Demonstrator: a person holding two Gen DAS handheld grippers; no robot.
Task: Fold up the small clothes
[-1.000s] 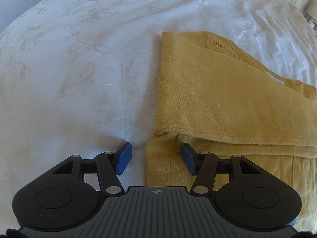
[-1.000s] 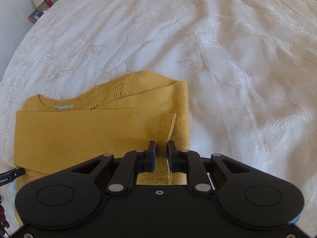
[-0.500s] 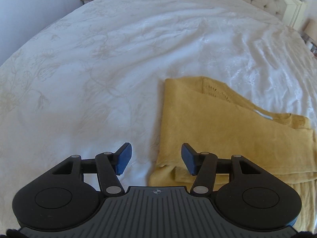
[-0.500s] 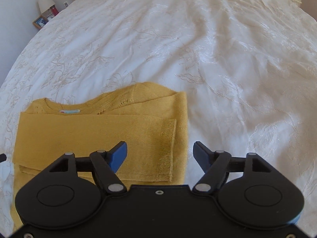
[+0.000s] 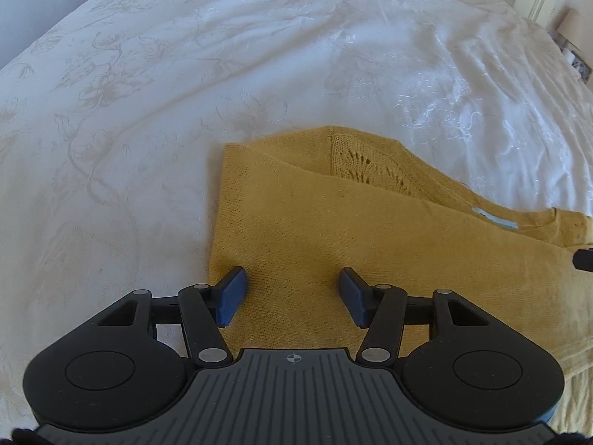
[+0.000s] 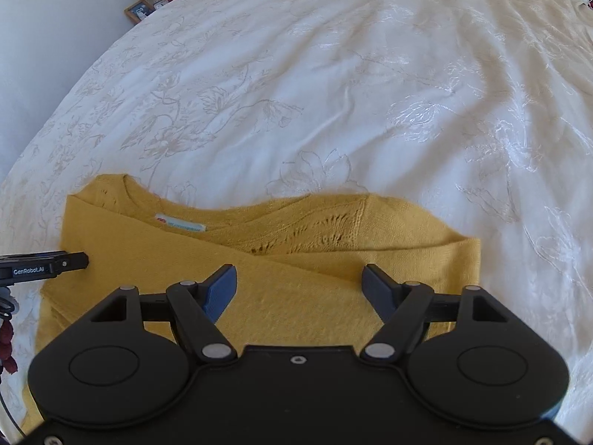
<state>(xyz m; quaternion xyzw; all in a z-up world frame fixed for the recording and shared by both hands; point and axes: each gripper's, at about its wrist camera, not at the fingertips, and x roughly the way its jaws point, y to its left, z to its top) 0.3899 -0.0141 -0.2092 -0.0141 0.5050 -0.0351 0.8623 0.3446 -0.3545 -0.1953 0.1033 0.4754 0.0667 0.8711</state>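
Both claws hang spread wide and empty — the left gripper (image 5: 292, 294) and right gripper (image 6: 300, 291) just over the mustard-yellow knitted sweater (image 5: 333, 241), sleeves folded across on the white embroidered bedspread (image 6: 333, 92) stretching beyond. Judged mid-fold — next likely calls for pinching an edge to double the body over.

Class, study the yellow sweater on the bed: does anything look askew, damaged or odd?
Nothing stands out. The yellow sweater lies flat on the white bedspread, sleeves folded across its body, label showing at the neck. Its holes are a knitted lace pattern, not damage.
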